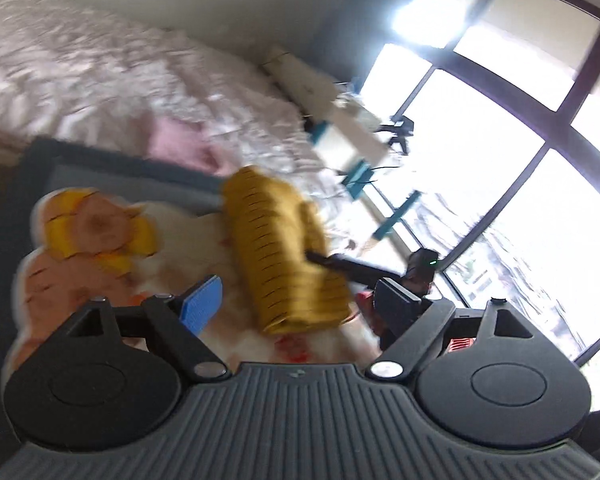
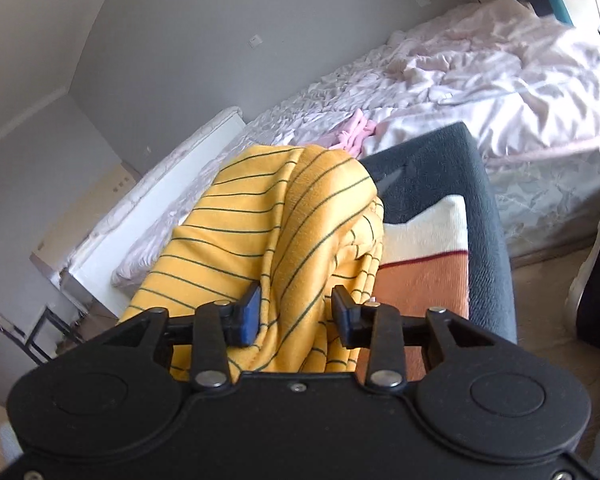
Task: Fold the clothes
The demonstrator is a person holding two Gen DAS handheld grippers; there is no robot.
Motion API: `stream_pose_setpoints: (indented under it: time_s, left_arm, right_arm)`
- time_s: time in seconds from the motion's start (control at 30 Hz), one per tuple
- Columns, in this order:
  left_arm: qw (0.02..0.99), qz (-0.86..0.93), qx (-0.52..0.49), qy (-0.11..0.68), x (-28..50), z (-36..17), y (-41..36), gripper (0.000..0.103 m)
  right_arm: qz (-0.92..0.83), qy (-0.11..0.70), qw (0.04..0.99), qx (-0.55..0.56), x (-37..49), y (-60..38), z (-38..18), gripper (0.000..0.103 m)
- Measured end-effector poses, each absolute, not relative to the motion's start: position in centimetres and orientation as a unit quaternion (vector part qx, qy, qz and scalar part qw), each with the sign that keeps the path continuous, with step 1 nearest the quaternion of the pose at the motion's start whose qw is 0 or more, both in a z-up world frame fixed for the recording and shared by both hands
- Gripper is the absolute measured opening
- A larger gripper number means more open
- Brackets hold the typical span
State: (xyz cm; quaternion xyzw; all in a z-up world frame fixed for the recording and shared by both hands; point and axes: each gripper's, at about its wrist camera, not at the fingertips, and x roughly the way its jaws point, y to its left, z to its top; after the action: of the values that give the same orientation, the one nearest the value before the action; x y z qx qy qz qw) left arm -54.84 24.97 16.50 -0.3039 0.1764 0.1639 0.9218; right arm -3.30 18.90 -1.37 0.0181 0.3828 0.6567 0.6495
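Shirt (image 2: 268, 216): yellow knit, thin dark stripes, bunched and hanging centre frame in the right wrist view, pinched between the right gripper's (image 2: 296, 312) blue pads. Left gripper (image 1: 296, 300) spread wide, holding nothing, lower centre of its blurred view. Below: fluffy patterned rug (image 1: 80, 240). Step looks like lift-and-shake-out. Next: left needs a free edge to spread the cloth flat.

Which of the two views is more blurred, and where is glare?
Left wrist view: motion blur smears the yellow striped garment and pale pink bedding; the large dark-framed window is blown out white. Right wrist view: sharp, evenly lit.
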Motion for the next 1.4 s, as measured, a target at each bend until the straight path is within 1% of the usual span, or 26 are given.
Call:
stream_pose_setpoints:
  time_s: [0.03,0.07,0.17,0.27,0.37,0.47,0.5,0.53,0.57,0.63,0.73,0.8,0.9,0.97,1.03,1.17,1.27,1.33,1.4]
  left_arm:
    - [0.927,0.157,-0.291,0.177,-52.8,16.4,24.9,0.089]
    - [0.931,0.157,-0.276,0.181,-50.7,15.9,25.0,0.089]
    - [0.932,0.176,-0.219,0.227,-44.6,12.8,25.8,0.089]
    - [0.923,0.202,-0.196,0.263,-41.5,9.7,26.8,0.088]
    - [0.921,0.207,-0.212,0.253,-41.2,7.7,27.7,0.088]
    - [0.923,0.211,-0.216,0.239,-41.1,6.6,28.1,0.088]
    - [0.924,0.207,-0.216,0.238,-41.0,6.4,28.2,0.089]
    - [0.925,0.198,-0.215,0.242,-41.0,6.1,28.1,0.089]
    - [0.925,0.194,-0.209,0.253,-40.6,5.8,28.0,0.089]
    - [0.922,0.195,-0.185,0.279,-39.8,4.7,27.7,0.089]
    - [0.92,0.193,-0.152,0.305,-39.6,3.0,26.5,0.089]
    - [0.918,0.194,-0.158,0.308,-39.9,2.2,26.2,0.089]
    - [0.919,0.191,-0.182,0.293,-40.8,2.8,26.2,0.089]
    - [0.929,0.184,-0.173,0.27,-41.3,4.4,26.1,0.089]
    - [0.938,0.185,-0.153,0.251,-41.4,5.9,26.1,0.089]
    - [0.936,0.214,-0.103,0.261,-39.3,6.1,26.6,0.089]
    - [0.934,0.205,-0.092,0.279,-37.8,4.3,26.2,0.089]
    - [0.935,0.19,-0.103,0.281,-37.3,3.0,25.6,0.089]
    - [0.936,0.196,-0.092,0.277,-37.1,2.1,24.8,0.089]
  right_arm:
    - [0.655,0.376,0.655,0.013,-3.4,18.6,-0.8,0.044]
    - [0.653,0.366,0.663,0.009,-3.5,18.0,-0.1,0.045]
    - [0.659,0.328,0.677,-0.01,-4.5,16.4,2.1,0.046]
    - [0.679,0.288,0.674,-0.039,-6.3,14.8,3.6,0.045]
    - [0.693,0.259,0.666,-0.095,-8.7,14.3,3.9,0.042]
    - [0.699,0.236,0.657,-0.154,-11.1,14.4,2.8,0.043]
    - [0.695,0.227,0.659,-0.176,-11.7,14.6,2.3,0.042]
    - [0.687,0.224,0.663,-0.195,-11.7,14.8,1.6,0.034]
    - [0.679,0.226,0.666,-0.209,-11.4,15.0,0.9,0.03]
    - [0.68,0.254,0.664,-0.18,-10.0,14.6,-0.2,0.03]
    - [0.681,0.274,0.664,-0.143,-9.1,13.9,-0.9,0.03]
    - [0.68,0.277,0.665,-0.137,-9.1,13.6,-0.9,0.03]
    - [0.676,0.279,0.666,-0.145,-9.4,13.6,-0.4,0.032]
    - [0.685,0.272,0.657,-0.158,-9.8,13.7,1.2,0.037]
    - [0.691,0.249,0.659,-0.161,-9.8,13.9,3.4,0.038]
    - [0.701,0.201,0.666,-0.156,-9.7,15.5,7.7,0.038]
    - [0.737,0.195,0.627,-0.16,-10.5,19.0,8.9,0.037]
    - [0.76,0.212,0.584,-0.188,-11.7,22.1,7.8,0.034]
    - [0.767,0.234,0.555,-0.221,-12.9,25.3,5.9,0.03]
